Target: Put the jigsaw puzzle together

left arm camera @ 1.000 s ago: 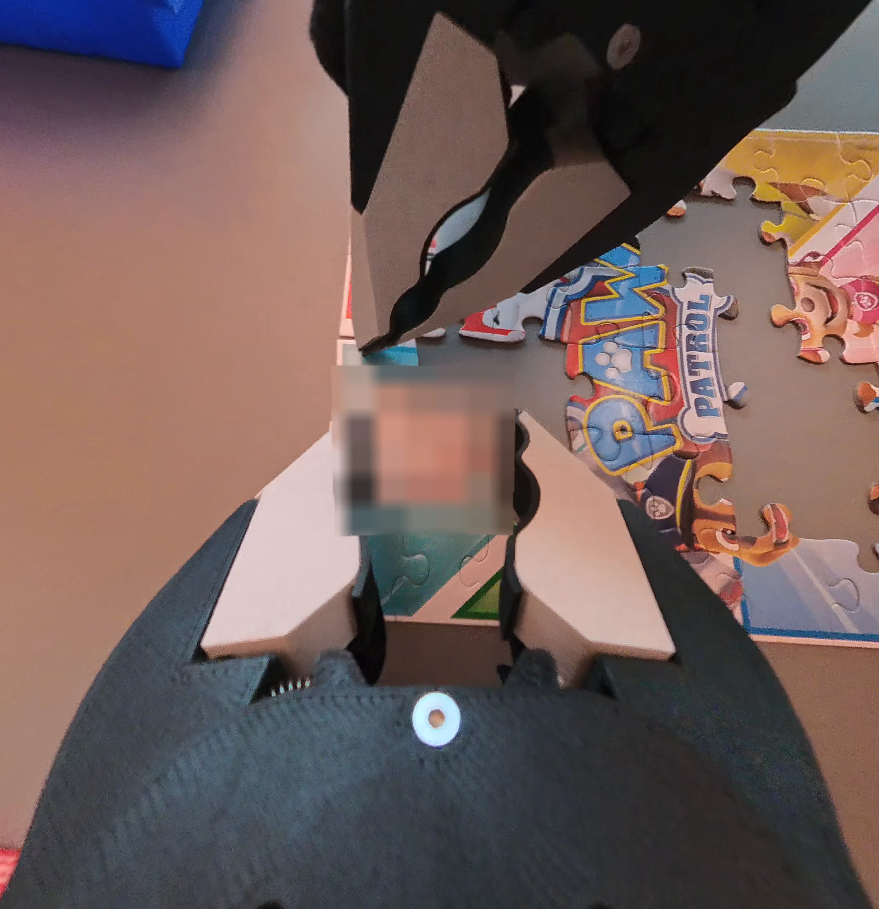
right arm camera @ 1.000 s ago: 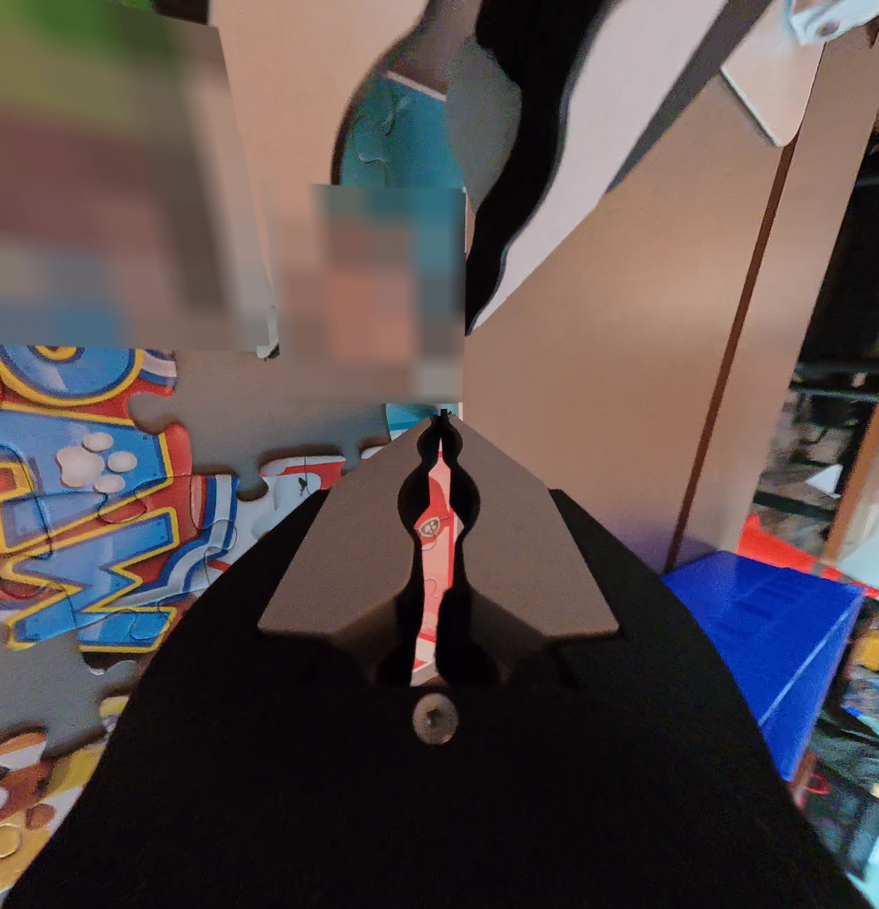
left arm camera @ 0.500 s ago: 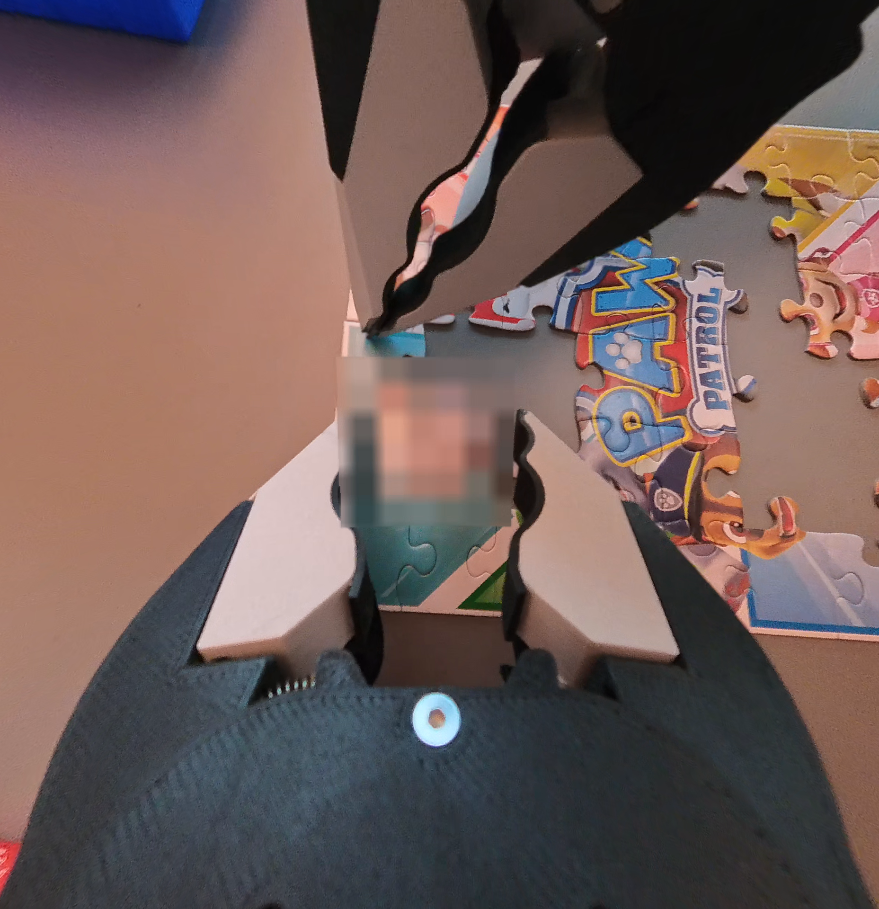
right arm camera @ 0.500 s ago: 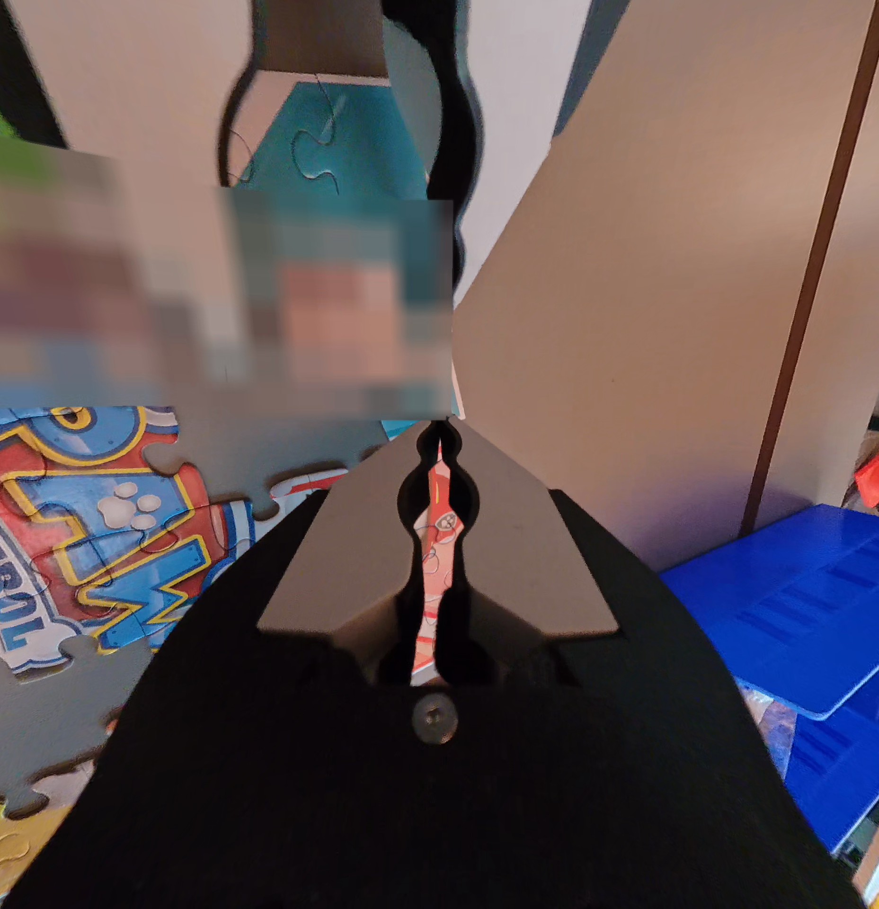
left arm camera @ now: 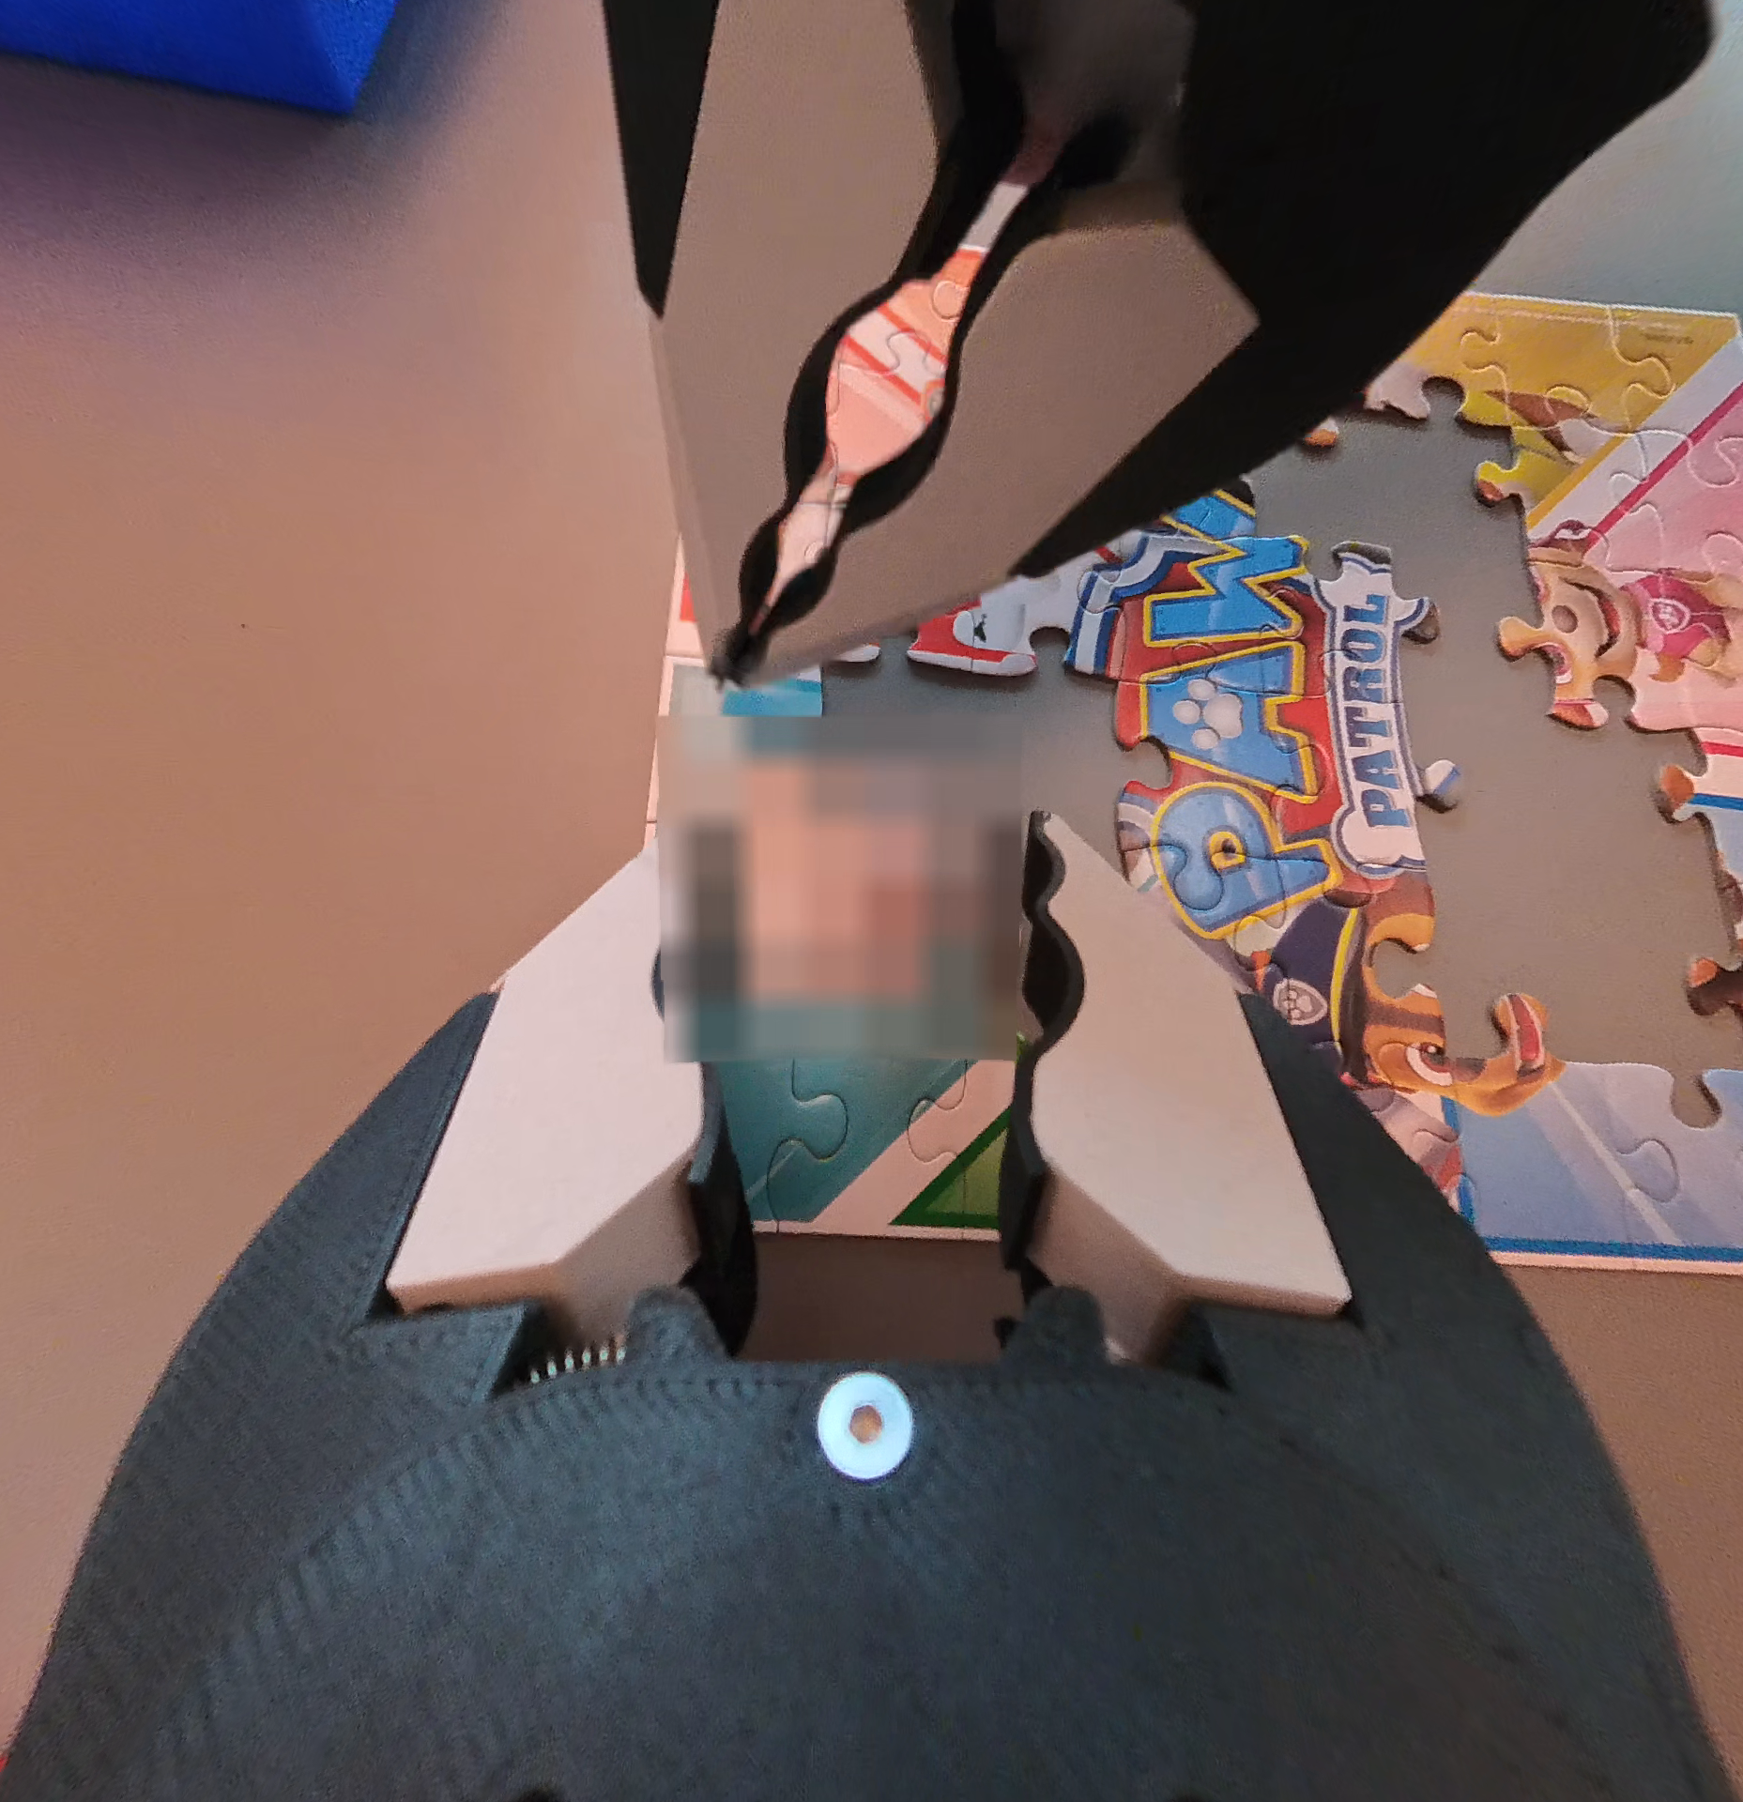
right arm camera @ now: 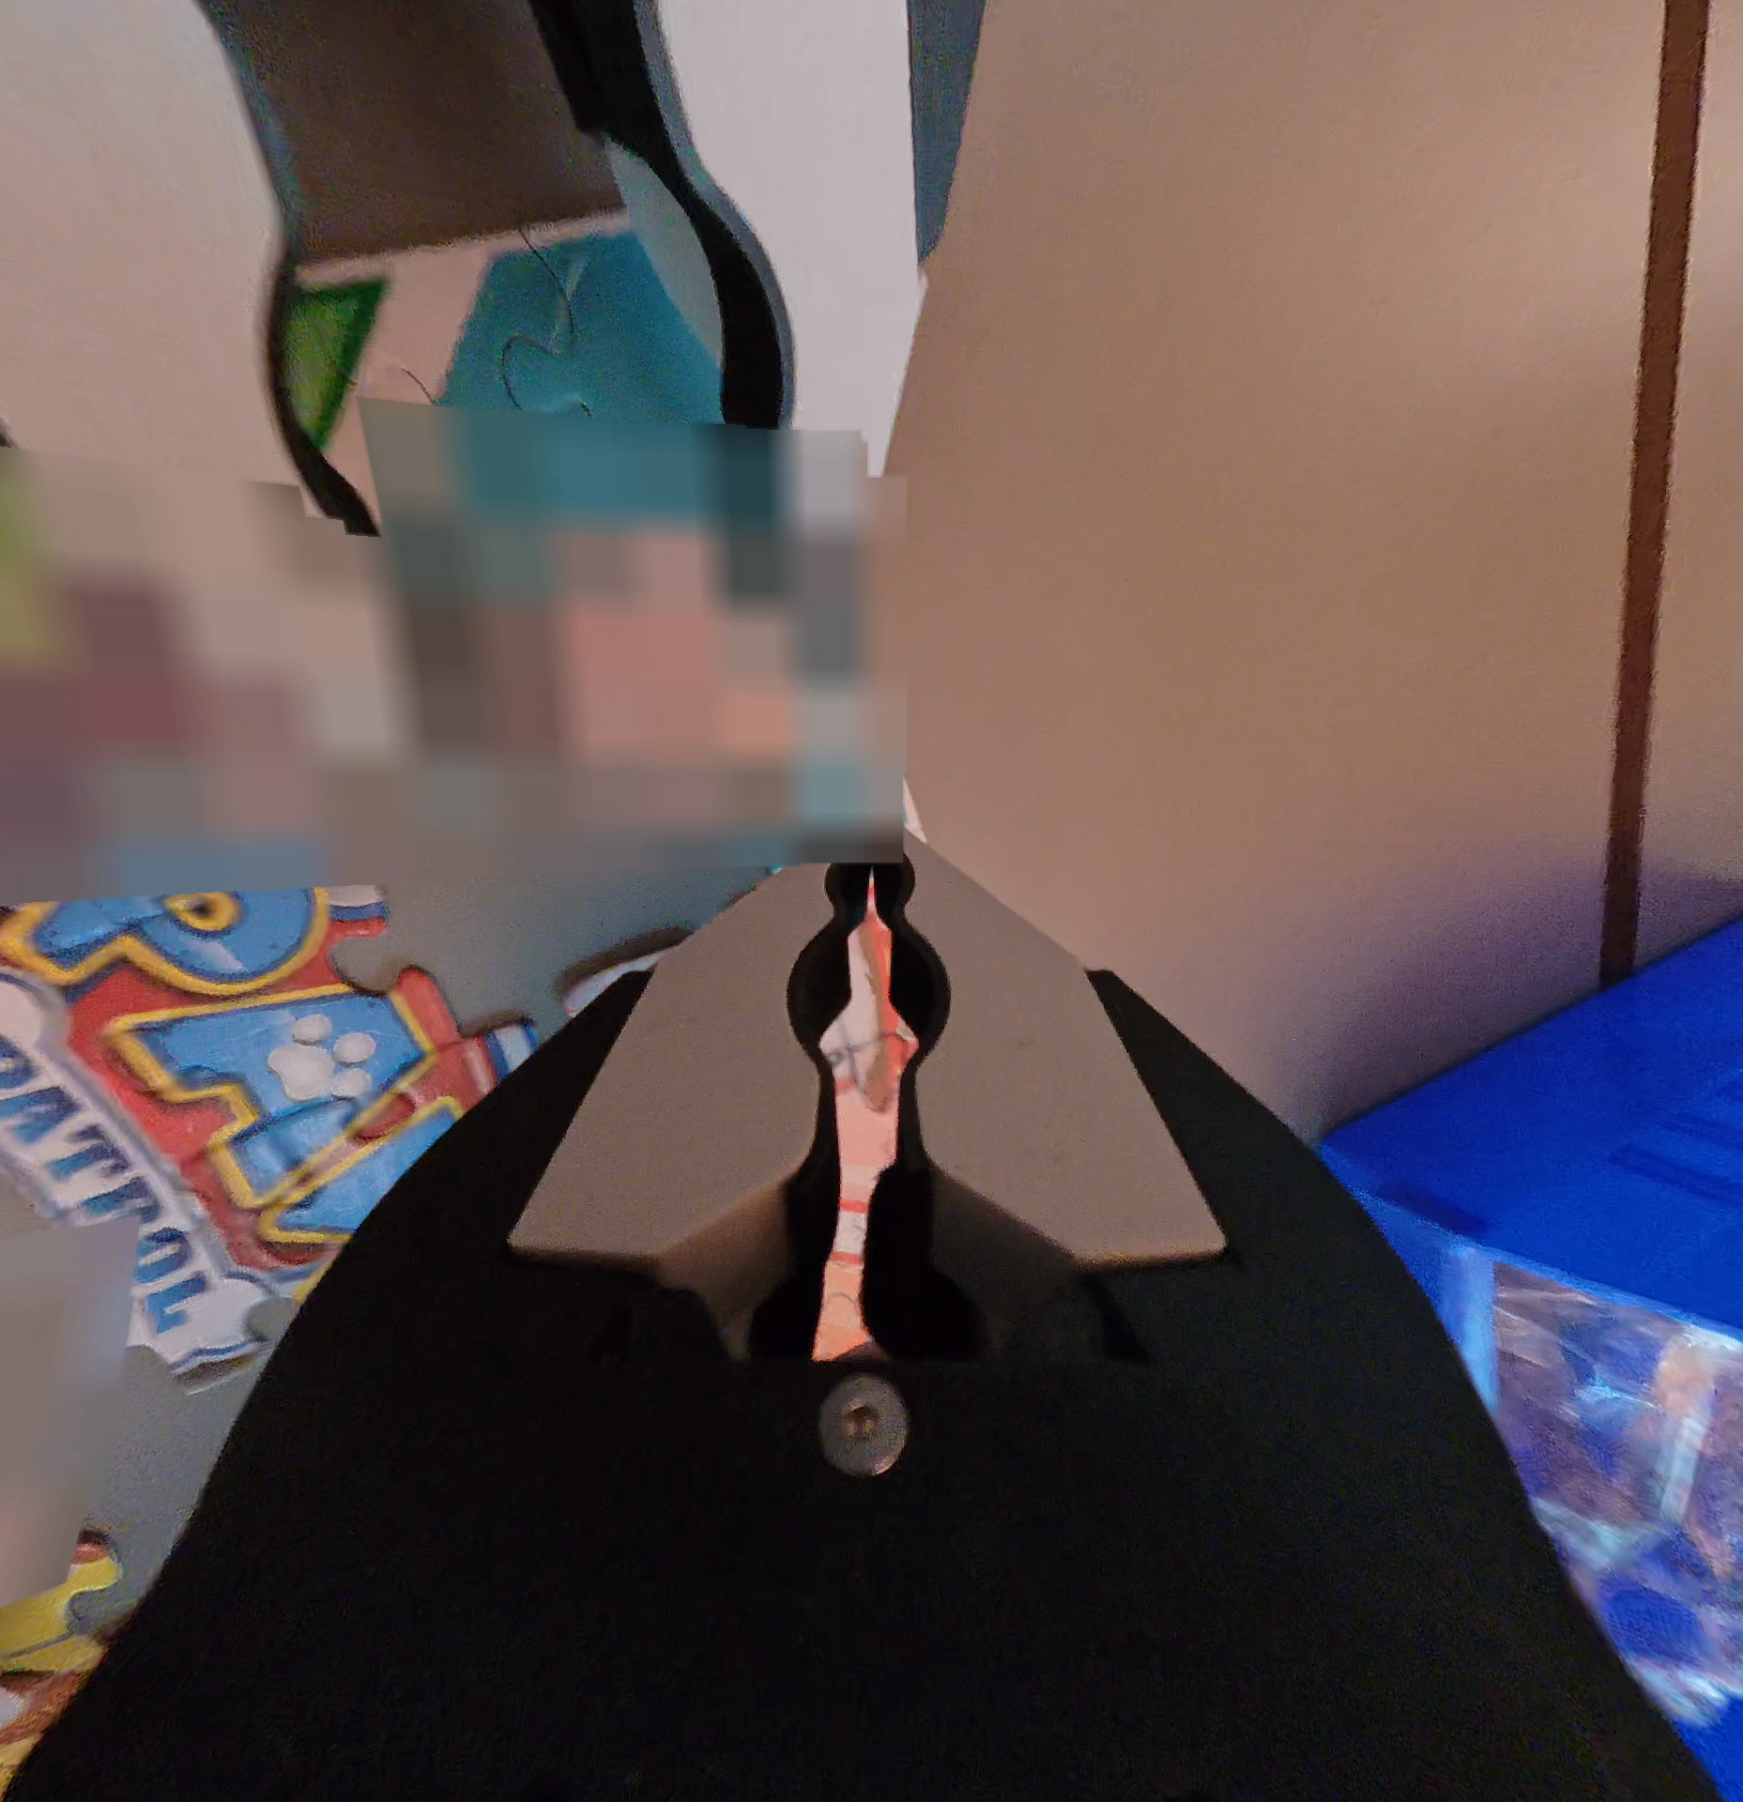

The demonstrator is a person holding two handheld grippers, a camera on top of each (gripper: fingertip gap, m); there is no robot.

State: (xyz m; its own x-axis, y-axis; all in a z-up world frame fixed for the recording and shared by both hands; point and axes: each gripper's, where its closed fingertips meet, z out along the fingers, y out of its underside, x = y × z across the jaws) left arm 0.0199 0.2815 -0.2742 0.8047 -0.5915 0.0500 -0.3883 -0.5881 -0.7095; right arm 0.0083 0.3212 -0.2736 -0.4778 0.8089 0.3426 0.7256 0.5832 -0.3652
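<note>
Bare tan surface (left arm camera: 292, 605) lies open beside the puzzle (left arm camera: 1579, 1151)'s edge. Right tongs (right arm camera: 865, 882), clenched on a red puzzle piece (right arm camera: 862, 1121), hover over its corner; left tongs (left arm camera: 848, 878) gape at the near edge.

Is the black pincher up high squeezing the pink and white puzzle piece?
Touching. In the right wrist view the right gripper has its grey fingers closed on the pink and white puzzle piece; the left wrist view shows the same clamp.
</note>
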